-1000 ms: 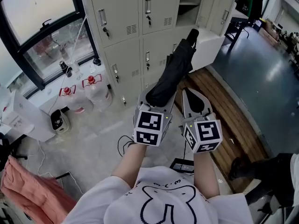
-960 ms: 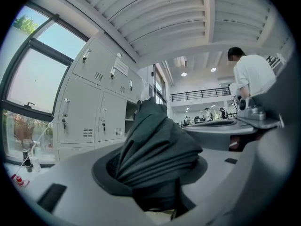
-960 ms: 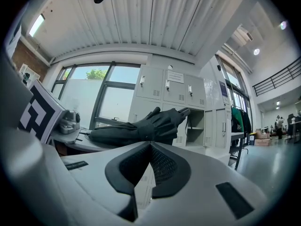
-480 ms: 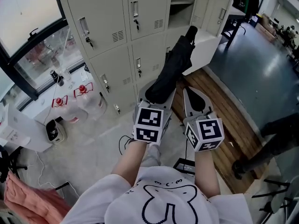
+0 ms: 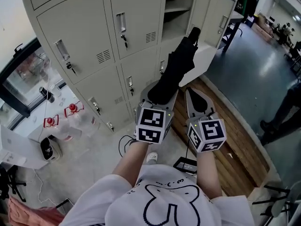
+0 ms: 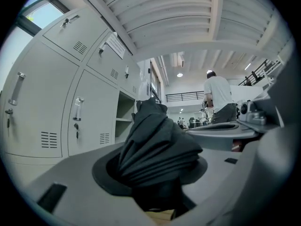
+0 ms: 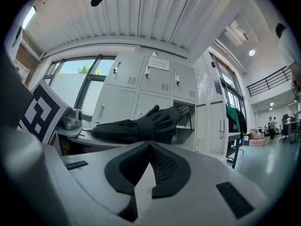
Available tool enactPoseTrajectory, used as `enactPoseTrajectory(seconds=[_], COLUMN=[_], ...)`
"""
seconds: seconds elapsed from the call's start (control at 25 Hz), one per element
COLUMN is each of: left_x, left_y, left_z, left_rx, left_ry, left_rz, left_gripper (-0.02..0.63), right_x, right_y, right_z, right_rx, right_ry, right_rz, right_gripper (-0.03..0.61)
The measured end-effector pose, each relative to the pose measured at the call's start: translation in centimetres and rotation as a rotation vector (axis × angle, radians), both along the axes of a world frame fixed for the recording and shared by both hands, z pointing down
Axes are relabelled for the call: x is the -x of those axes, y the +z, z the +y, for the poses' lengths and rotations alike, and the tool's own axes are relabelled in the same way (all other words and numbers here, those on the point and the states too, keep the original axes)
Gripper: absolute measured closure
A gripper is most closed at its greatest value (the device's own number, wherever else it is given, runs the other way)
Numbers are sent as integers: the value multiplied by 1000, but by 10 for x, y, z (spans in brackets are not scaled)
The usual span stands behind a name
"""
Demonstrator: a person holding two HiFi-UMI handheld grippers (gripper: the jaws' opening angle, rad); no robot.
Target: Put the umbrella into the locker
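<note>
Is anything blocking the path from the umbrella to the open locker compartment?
Nothing visible does. The folded black umbrella, held by the left gripper, points toward the open grey metal locker compartment, only air between.

Folded black umbrella (image 5: 176, 72) points toward the open locker (image 5: 178, 19).

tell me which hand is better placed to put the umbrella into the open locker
Left: the left tongs grip the umbrella, its tip toward the open locker; the right tongs are shut, empty.
</note>
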State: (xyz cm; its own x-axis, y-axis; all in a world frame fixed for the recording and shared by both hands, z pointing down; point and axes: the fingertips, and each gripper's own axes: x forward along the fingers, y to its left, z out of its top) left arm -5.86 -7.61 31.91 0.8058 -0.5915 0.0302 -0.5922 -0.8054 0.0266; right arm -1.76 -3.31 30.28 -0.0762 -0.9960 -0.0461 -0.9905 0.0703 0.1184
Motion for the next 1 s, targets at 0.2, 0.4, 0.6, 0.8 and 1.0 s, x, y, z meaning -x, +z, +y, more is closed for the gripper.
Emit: enactPoseTrajectory(seconds=[0.2, 0.4, 0.6, 0.8, 1.0], left_x=[-32, -51, -63, -80, -104], left_y=[-4, 0, 4, 10, 11], left_z=[-55, -102, -122, -138, -162], left_rx=[-11, 30, 42, 51, 43], left_ry=[6, -20, -12, -12, -43], left_rz=[-12, -32, -29, -26, -24], left_gripper=[385, 385, 385, 385, 385], right_x=[-31, -55, -70, -87, -109], right_y=[-4, 1, 6, 13, 16], right_z=[-53, -88, -104, -121, -150], right_rx=[-16, -10, 3, 15, 15], right_ry=[19, 52, 81, 88, 58], right_rz=[-8, -26, -27, -30, -24], right_gripper=[558, 558, 558, 558, 558])
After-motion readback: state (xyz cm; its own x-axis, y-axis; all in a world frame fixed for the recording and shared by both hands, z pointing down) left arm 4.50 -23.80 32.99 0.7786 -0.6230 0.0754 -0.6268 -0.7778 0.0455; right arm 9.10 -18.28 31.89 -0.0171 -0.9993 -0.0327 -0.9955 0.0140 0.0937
